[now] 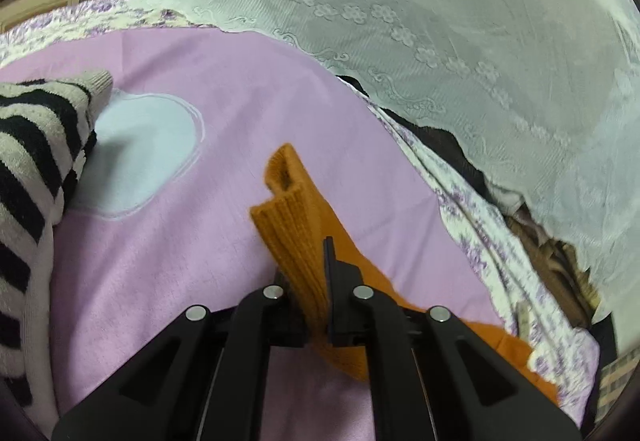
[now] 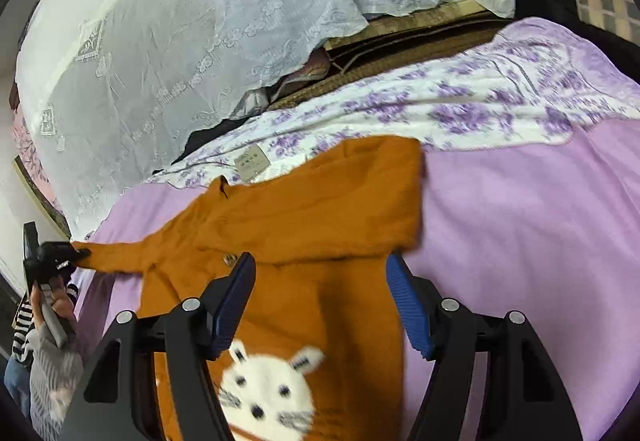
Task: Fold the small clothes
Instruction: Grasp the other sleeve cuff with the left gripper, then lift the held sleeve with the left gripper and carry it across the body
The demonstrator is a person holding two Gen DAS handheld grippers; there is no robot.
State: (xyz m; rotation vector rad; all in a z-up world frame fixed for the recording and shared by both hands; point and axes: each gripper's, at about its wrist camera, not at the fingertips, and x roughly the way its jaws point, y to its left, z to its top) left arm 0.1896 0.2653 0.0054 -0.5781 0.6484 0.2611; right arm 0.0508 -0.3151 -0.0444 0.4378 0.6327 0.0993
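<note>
Orange sweater [image 2: 304, 225]: your left gripper [image 1: 316, 281] pinches only its sleeve cuff while your right gripper [image 2: 320, 305] hovers open, so pulling hard could drag everything crooked.

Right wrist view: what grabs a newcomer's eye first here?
The orange sweater spread on the purple bedsheet, its white rabbit face between the open right gripper fingers. At far left, the left gripper pinches one sleeve cuff.

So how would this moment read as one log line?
left tool: shut on sweater cuff | right tool: open over orange sweater | bed sheet
</note>
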